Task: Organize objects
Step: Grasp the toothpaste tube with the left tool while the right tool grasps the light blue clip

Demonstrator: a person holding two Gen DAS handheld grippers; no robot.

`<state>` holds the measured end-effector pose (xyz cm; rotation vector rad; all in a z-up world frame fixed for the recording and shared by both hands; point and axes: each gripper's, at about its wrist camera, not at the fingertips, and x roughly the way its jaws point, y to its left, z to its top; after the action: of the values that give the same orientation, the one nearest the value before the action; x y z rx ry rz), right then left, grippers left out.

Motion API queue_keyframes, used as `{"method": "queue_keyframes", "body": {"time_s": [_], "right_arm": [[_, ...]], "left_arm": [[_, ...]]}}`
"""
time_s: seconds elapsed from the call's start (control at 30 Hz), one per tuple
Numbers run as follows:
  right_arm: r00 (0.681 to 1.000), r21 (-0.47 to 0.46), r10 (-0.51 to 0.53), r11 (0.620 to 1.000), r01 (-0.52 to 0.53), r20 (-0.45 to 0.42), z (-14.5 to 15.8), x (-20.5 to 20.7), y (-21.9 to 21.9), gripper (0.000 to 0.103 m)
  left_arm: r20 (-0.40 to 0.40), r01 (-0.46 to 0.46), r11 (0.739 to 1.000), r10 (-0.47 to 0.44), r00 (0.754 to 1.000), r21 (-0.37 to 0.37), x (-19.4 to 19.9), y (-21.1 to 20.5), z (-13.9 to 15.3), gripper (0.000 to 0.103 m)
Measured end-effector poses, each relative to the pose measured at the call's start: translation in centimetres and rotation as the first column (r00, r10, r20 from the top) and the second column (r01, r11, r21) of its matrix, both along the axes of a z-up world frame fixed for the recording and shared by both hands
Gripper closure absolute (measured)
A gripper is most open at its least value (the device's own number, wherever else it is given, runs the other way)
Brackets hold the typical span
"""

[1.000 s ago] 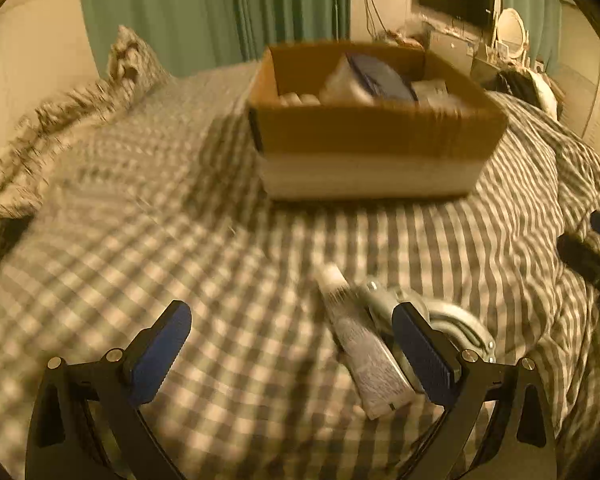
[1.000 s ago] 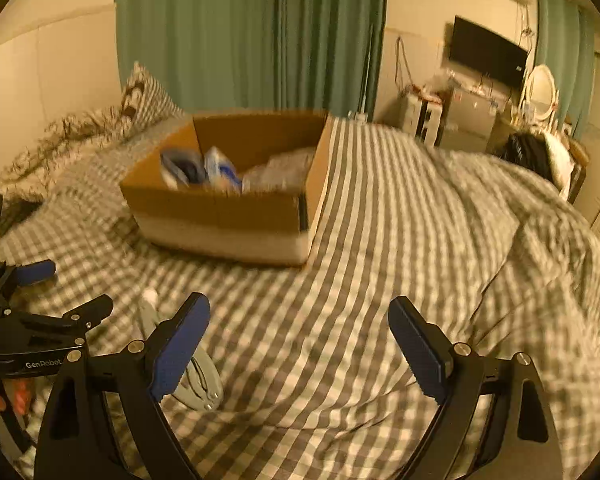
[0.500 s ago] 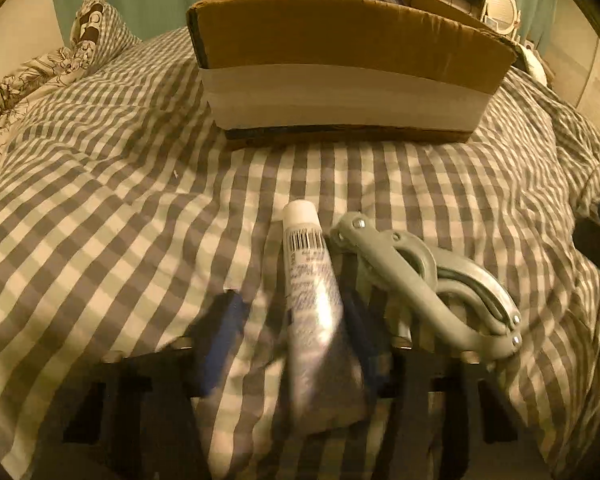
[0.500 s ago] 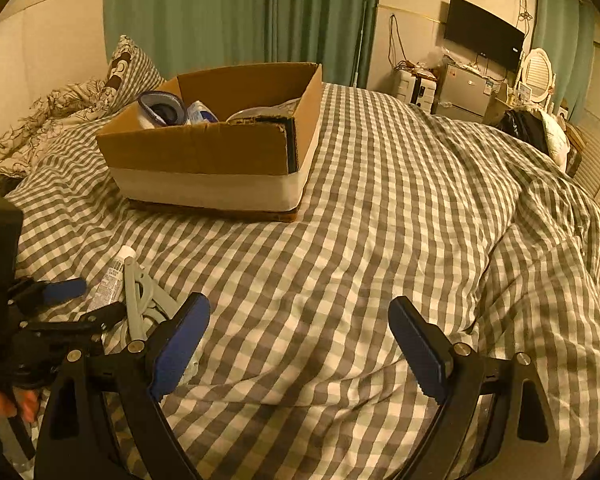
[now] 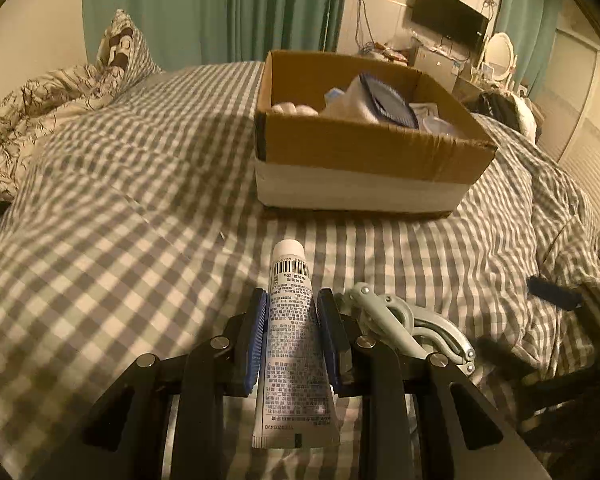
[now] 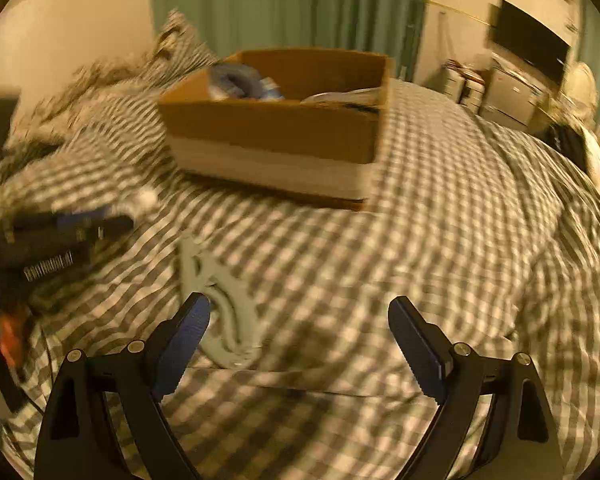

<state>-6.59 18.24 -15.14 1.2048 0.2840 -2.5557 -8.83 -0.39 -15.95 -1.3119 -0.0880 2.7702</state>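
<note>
Pinching tube [image 5: 294, 344] lengthwise betw. left gripper [image 5: 293, 300] pads, cap fwd.

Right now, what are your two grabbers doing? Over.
Left gripper jaws shut on the tube. Right gripper jaws open, holding nothing, over the grey clamp. Cardboard box ahead, path clear.
</note>
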Motion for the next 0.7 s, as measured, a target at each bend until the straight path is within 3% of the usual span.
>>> {"method": "queue_keyframes", "body": {"time_s": [0.2, 0.3, 0.33, 0.37, 0.7], "right_arm": [[0.992, 0.006, 0.066, 0.998, -0.068, 0.111, -3.5, -2.0, -3.6, 0.014], [0.986, 0.02, 0.084, 0.996, -0.087, 0.145, -4.8, -2.5, -4.4, 0.034], [0.985, 0.01, 0.09, 0.996, -0.093, 0.149, -4.8, -2.5, -4.5, 0.043], [0.984, 0.003, 0.093, 0.996, -0.094, 0.152, -4.8, -2.4, -4.5, 0.046], [0.99, -0.042, 0.05, 0.998, -0.045, 0.132, -2.2, -0.5, -2.4, 0.056]], "left_arm": [[0.0, 0.005, 1.0, -0.005, 1.0, 0.017, -0.1, -0.6, 0.4, 0.077], [0.002, 0.004, 1.0, -0.004, 1.0, 0.021, 0.0, -0.6, 0.3, 0.077], [0.005, 0.005, 1.0, -0.005, 1.0, 0.019, 0.0, -0.6, 0.3, 0.077], [0.007, 0.005, 1.0, -0.006, 1.0, 0.017, 0.0, -0.6, 0.2, 0.077], [-0.018, 0.023, 1.0, -0.023, 1.0, -0.013, 0.9, 0.5, 1.8, 0.077]]}}
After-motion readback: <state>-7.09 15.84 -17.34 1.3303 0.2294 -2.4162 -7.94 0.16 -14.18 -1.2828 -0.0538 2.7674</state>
